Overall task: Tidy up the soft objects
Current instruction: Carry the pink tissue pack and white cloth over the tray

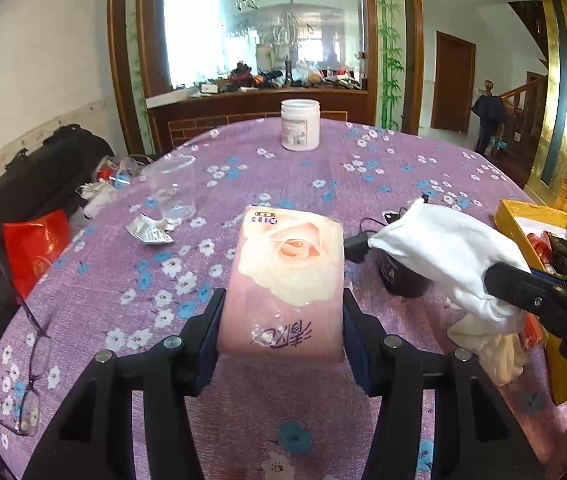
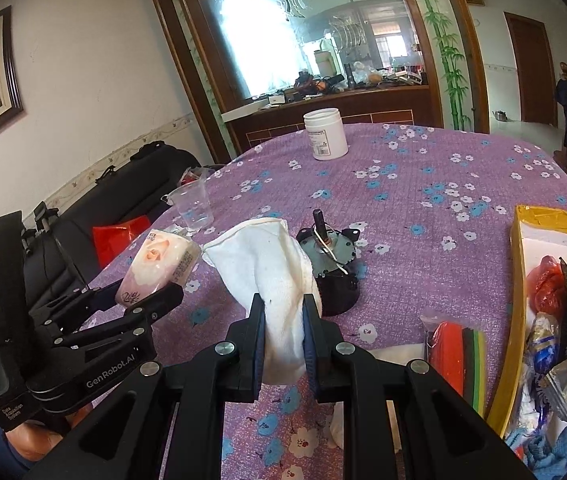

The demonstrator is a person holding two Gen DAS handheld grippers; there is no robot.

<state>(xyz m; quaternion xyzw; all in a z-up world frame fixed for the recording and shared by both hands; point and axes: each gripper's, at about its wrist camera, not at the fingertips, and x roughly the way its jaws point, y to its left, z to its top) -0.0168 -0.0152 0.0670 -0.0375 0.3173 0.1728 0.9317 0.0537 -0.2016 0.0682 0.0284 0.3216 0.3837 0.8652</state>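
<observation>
Landmark: dark motor (image 2: 329, 268) on the purple floral tablecloth (image 2: 423, 200).
Left gripper (image 1: 281, 332): fingers clamp the pink tissue pack (image 1: 287, 280), left of the motor.
Right gripper (image 2: 283, 340): fingers pinch the white sock (image 2: 263, 272), draped just beside the motor.
Yellow box (image 2: 517, 280): right of the motor.

Two handheld tools, both matte black plastic. Left gripper (image 2: 145, 294): jointed linkage arms studded with round silver screw heads, white lettering "GenRobot.AI" on the body, smaller white text "Data Acquisition System" on the base, a black strap (image 2: 1, 280) looped over the back. Dark blue pads (image 1: 211, 344) lining the inner face of each finger. Right gripper (image 2: 283, 340): same black angular arms with slotted cutouts, silver round screws at each pivot, blue ribbed pads (image 2: 258, 344) on the fingers. A patch of bare skin (image 2: 31, 442) below the left tool.
</observation>
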